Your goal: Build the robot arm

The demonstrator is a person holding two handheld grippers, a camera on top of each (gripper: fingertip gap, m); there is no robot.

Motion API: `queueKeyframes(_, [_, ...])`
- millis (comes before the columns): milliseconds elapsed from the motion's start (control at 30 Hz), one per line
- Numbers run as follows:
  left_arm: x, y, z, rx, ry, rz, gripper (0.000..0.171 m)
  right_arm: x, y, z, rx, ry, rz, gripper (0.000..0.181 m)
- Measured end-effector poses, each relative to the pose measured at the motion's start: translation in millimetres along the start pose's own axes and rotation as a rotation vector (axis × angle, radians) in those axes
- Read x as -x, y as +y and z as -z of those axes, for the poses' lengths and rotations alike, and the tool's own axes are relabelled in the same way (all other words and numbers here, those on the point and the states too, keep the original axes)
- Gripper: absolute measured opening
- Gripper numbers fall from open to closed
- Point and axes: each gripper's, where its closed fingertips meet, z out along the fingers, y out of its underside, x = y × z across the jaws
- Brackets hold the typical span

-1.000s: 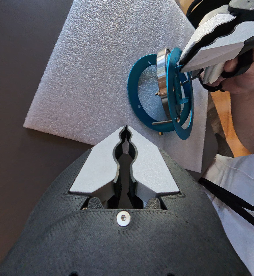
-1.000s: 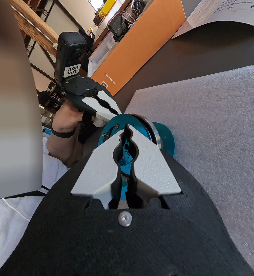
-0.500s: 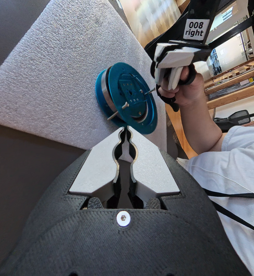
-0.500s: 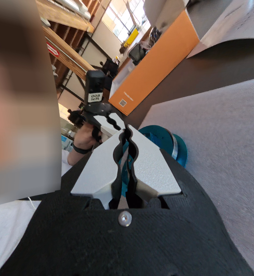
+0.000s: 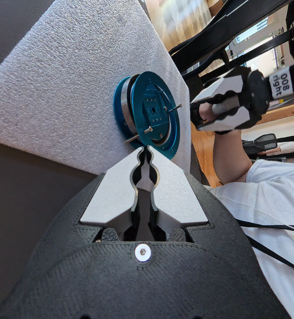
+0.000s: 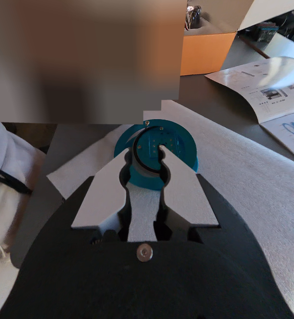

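A blue disc assembly [image 5: 148, 114] rests on a white foam sheet [image 5: 65, 77]: a flat blue ring below, a silver bearing ring, and a blue flange on top with a holed square plate and protruding screws [image 5: 175, 107]. My left gripper [image 5: 146, 148] is shut and empty, its tips right at the assembly's near edge. My right gripper [image 6: 143, 150] is open and empty, hovering over the assembly [image 6: 180, 138], which shows between and beyond its fingers. In the left wrist view the right gripper [image 5: 195, 115] is held in the air to the assembly's right, apart from it.
The foam sheet [image 6: 237, 181] lies on a dark table [image 5: 22, 215]. An orange box [image 6: 206, 53] and an open printed booklet [image 6: 263, 96] are at the far right. A person's arm [image 5: 227, 155] and white shirt [image 5: 272, 207] are beside the table's edge. Some 9 cm of space lies between my two pairs of fingers.
My right gripper let go of the tilted blue flange, drew back and opened. The assembly settled onto the foam. My left gripper stayed shut near the assembly's edge.
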Motion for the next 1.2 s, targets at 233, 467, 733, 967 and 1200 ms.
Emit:
queueKeyframes(233, [0, -6, 1, -0.029, -0.025, -0.014, 0.006, 8, 25, 12, 0.008, 0.129, 0.202, 0.061])
queueKeyframes(467, [6, -14, -2, -0.041, -0.058, -0.024, 0.009, 1, 36, 0, -0.001, 0.123, 0.109, 0.063])
queueKeyframes(733, [12, -40, 6, -0.074, -0.098, -0.053, 0.007, -2, 22, 13, -0.025, 0.043, 0.063, 0.072])
queueKeyframes(967, [34, -45, -13, 0.063, -0.156, -0.030, 0.000, -13, 46, 4, 0.093, 0.109, 0.009, 0.080])
queueKeyframes(1200, [39, -38, -27, 0.191, -0.190, -0.101, 0.000, -15, 53, -3, 0.143, 0.117, -0.005, 0.072])
